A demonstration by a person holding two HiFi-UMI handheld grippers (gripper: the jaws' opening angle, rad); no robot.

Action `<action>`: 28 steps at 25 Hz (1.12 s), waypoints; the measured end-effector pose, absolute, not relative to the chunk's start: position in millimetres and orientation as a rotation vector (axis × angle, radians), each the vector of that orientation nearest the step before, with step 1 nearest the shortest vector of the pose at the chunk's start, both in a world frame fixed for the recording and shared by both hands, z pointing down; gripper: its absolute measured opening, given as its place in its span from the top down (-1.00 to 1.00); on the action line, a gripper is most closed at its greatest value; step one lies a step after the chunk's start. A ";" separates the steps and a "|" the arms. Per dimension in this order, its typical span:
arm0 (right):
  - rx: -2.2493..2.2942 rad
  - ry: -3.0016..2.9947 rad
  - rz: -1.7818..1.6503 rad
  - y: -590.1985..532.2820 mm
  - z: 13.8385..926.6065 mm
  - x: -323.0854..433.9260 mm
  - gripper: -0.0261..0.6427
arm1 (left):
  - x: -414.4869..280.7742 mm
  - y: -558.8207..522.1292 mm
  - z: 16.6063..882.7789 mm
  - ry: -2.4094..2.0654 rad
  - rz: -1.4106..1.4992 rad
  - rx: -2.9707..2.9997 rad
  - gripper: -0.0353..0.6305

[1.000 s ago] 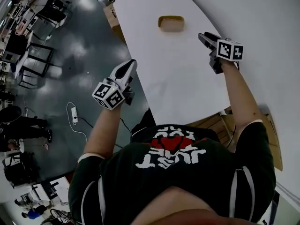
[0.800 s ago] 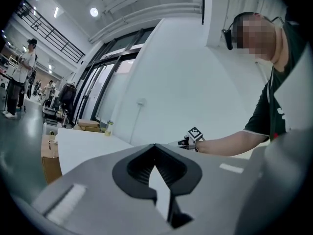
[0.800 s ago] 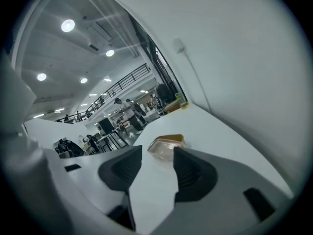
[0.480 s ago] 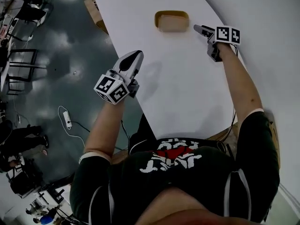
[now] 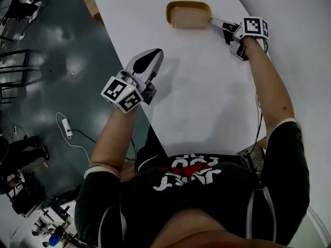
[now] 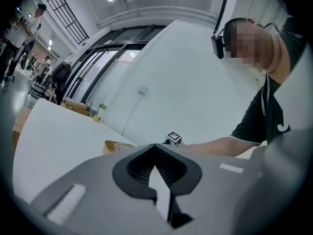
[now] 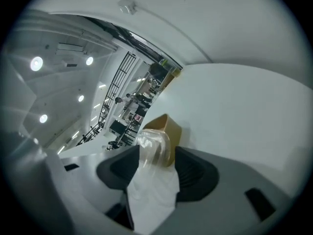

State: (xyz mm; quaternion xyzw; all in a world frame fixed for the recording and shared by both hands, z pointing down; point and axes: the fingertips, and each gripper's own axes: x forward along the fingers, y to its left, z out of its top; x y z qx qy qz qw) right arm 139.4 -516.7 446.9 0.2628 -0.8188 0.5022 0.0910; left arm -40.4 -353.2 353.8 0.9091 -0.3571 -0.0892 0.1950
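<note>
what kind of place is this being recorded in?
Most likely a big open lab or workshop hall: a glossy grey floor with a power strip lying on it, an upper-level railing under round ceiling lights, and people standing in the background.

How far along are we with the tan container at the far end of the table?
Done: the right gripper is at the tan container, jaws apart on either side of its clear cover. In hand: nothing is gripped yet. Remaining: probably closing on the cover. The left gripper is shut over the table edge, apart from the container.
</note>
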 end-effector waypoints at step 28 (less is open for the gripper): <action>0.733 -2.745 1.493 -505.2 373.6 154.2 0.82 | -52.8 -350.4 344.3 -1.064 -0.267 2.608 0.87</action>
